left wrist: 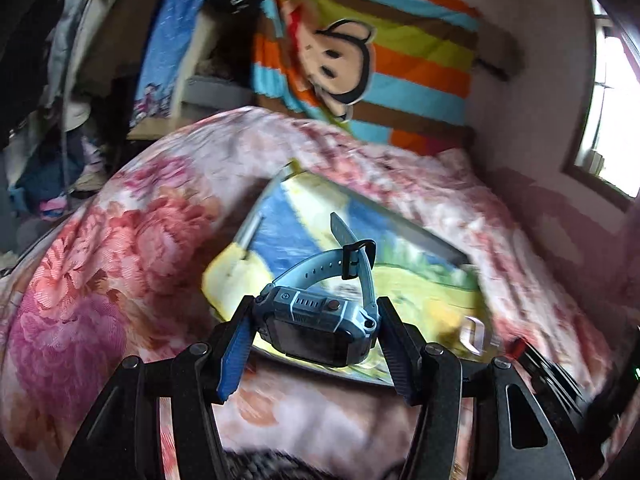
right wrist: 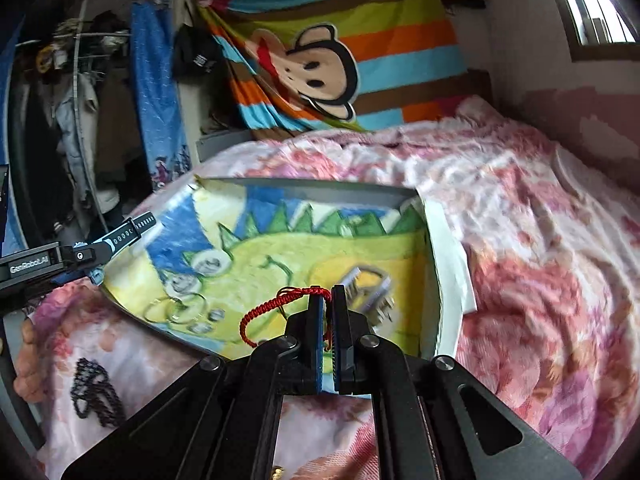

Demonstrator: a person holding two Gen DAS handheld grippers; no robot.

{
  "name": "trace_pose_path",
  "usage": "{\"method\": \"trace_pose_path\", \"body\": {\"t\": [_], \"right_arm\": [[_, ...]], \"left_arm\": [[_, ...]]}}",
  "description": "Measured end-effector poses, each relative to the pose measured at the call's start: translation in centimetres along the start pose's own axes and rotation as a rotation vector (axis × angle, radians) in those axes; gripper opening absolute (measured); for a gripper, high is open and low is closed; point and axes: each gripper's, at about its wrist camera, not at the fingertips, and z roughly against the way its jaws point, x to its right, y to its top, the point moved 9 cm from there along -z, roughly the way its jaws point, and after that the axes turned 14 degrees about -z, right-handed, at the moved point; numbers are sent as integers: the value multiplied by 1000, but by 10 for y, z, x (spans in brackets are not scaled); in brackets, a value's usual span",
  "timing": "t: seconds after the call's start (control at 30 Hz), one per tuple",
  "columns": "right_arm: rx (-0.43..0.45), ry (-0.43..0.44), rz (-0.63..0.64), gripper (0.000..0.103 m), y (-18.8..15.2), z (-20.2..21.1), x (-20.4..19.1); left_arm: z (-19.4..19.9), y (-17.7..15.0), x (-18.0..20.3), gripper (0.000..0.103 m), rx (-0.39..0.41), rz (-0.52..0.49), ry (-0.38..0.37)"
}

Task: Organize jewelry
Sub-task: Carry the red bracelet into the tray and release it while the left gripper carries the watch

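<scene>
In the left wrist view my left gripper (left wrist: 316, 334) is shut on a blue-grey smartwatch (left wrist: 320, 318), pads pressing on both sides of its case, the strap looping upward. It hangs above the near edge of a shallow grey box (left wrist: 432, 240) lined with a child's drawing. My right gripper (right wrist: 328, 300) is shut on a red braided cord (right wrist: 276, 306) that loops out to the left, over the same box (right wrist: 320, 188). Inside lie a silver comb-like clip (right wrist: 370, 292), a thin wire bangle (right wrist: 176, 310) and small beads (right wrist: 208, 320). The left gripper (right wrist: 90, 264) shows at the left edge.
The box rests on a bed with a pink floral blanket (right wrist: 540, 280). A black beaded string (right wrist: 94, 392) lies on the blanket near the front left. A person's hand (right wrist: 28, 360) is at the left edge. A striped cartoon cloth (right wrist: 320, 64) hangs behind; a window is at the right.
</scene>
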Motion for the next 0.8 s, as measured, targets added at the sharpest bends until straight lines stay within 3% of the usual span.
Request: {"method": "trace_pose_path", "body": {"t": [0.33,0.57,0.67,0.73,0.8], "right_arm": [[-74,-20,3,4,-18,-21,4],[-99,-23,-4,6,-21,-26,7],[-99,-22,4,22,-21,-26,6],[-90,-24,4,50,-20,-25,6],[-80,-22,2,51,-18,-23,6]], "left_arm": [[-35,-22,5,56,-65,-82,64],[-38,-28,24,57,-89,-144,38],[-38,-28,27,57,-92,-151,29],[-36,-28,29,61,-92,-146,13],[-34,-27,31,78,-84,-133,-5]]}}
